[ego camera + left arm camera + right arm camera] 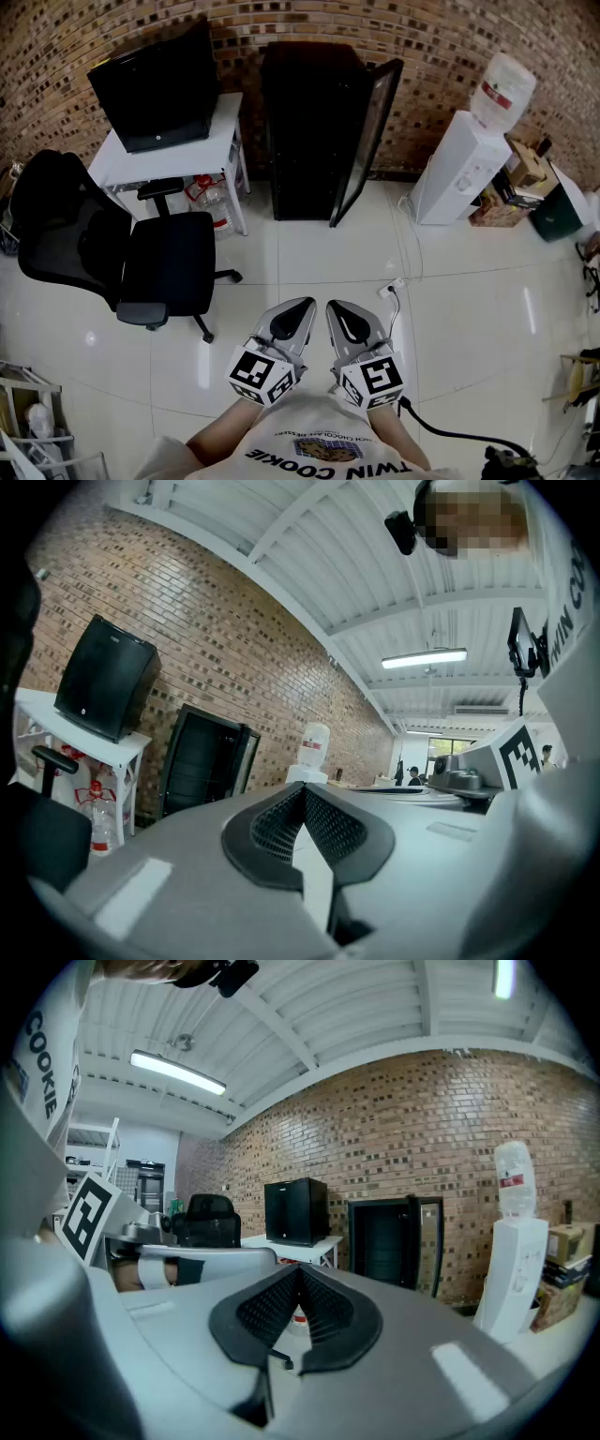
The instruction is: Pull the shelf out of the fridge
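You hold the grey left gripper (pixel 298 311) and grey right gripper (pixel 337 311) side by side at lower centre, roughly level, jaws together on nothing. The tall black fridge (pixel 305 131) stands well apart at upper centre, door open. Its shelf is lost in the dark.

The shirt (pixel 319 455) reads "TWIN COOKIE"; the label on the water bottle (pixel 502 89), right of the fridge (pixel 309 131), seems unreadable.

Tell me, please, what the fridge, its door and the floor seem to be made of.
The fridge looks like black painted metal or plastic, matt, with no glare. Its door seems dark glass in a black frame, given its pale sheen. The floor looks like glossy white tile: thin joint lines and lamp reflections show.
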A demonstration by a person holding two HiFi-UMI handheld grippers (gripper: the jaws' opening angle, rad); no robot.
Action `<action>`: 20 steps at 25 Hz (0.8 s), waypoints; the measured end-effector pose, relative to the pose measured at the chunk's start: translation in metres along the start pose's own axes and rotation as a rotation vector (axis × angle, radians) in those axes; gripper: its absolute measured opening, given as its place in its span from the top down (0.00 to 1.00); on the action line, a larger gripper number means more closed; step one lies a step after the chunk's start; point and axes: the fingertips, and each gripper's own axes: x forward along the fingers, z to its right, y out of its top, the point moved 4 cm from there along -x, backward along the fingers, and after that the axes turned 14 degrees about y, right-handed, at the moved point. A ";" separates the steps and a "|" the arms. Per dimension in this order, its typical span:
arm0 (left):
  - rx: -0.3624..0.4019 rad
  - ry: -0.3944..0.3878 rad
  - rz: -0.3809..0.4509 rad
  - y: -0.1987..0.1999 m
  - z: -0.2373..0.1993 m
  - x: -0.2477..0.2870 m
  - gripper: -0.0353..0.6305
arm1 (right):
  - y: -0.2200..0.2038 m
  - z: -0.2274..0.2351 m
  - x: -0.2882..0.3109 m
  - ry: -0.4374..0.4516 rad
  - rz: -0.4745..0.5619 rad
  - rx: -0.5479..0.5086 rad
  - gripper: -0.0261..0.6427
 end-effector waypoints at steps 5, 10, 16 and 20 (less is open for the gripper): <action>-0.004 -0.015 -0.001 0.008 -0.028 -0.006 0.94 | 0.006 -0.016 0.024 -0.017 -0.009 -0.021 0.95; -0.006 -0.028 -0.010 0.011 -0.048 -0.013 0.94 | 0.004 -0.031 0.042 -0.030 -0.022 -0.029 0.95; -0.019 -0.028 -0.010 0.011 -0.061 -0.019 0.94 | 0.008 -0.040 0.051 -0.037 -0.026 -0.046 0.95; -0.021 -0.028 -0.006 0.013 -0.065 -0.019 0.94 | 0.010 -0.042 0.056 -0.030 -0.024 -0.054 0.95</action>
